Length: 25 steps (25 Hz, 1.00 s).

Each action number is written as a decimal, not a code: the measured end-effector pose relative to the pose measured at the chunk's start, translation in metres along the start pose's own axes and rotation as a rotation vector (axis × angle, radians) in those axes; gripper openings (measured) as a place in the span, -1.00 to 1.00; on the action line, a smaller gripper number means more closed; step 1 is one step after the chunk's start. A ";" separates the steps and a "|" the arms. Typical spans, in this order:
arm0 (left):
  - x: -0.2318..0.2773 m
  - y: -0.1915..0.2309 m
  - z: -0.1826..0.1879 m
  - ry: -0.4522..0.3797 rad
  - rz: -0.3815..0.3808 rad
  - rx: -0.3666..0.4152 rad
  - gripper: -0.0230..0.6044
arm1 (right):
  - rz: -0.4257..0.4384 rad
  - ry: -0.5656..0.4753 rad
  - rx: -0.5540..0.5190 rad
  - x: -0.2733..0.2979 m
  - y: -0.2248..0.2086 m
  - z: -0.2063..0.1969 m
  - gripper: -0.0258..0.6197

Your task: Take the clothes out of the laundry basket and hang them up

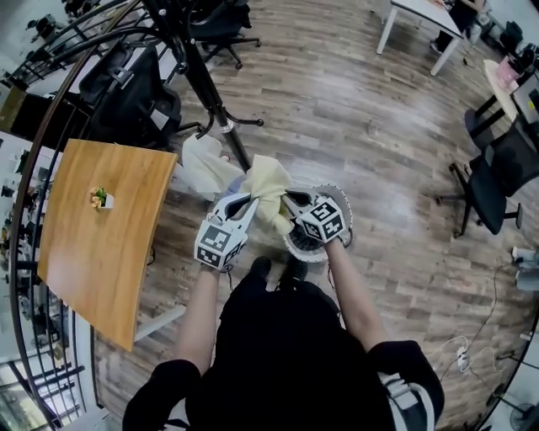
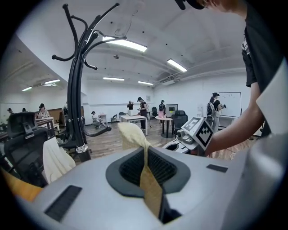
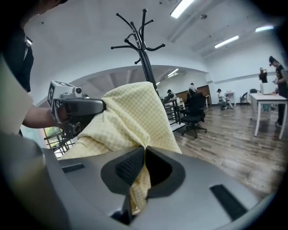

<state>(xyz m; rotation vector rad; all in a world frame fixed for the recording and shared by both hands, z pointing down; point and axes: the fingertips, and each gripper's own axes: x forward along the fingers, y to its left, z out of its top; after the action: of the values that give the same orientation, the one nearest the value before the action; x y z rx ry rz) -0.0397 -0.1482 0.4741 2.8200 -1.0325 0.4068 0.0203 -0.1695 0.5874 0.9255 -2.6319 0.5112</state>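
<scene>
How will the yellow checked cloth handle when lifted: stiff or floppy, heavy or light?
Probably floppy: the yellow cloth bunches and droops between the left gripper and right gripper. Likely light, since two thin pinches carry it. It might slip; only small folds are clamped.

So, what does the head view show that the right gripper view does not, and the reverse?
Only the head view: the brown wooden table with a small potted plant, and the round white laundry basket. Only the right gripper view: the ceiling strip lights, and how the right claw pinches the pale yellow checked cloth. Both: that cloth, the left claw gripping it, and the black metal coat stand.
</scene>
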 end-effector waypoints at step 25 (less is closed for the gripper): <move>0.054 0.078 0.073 -0.120 0.194 -0.103 -0.79 | -0.234 -0.162 -0.065 0.002 -0.110 0.145 -0.86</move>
<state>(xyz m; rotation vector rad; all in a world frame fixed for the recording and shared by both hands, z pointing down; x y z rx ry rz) -0.0354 -0.2555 0.4208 2.6910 -1.3178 0.1972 0.0663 -0.3121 0.4844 1.2822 -2.6130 0.3025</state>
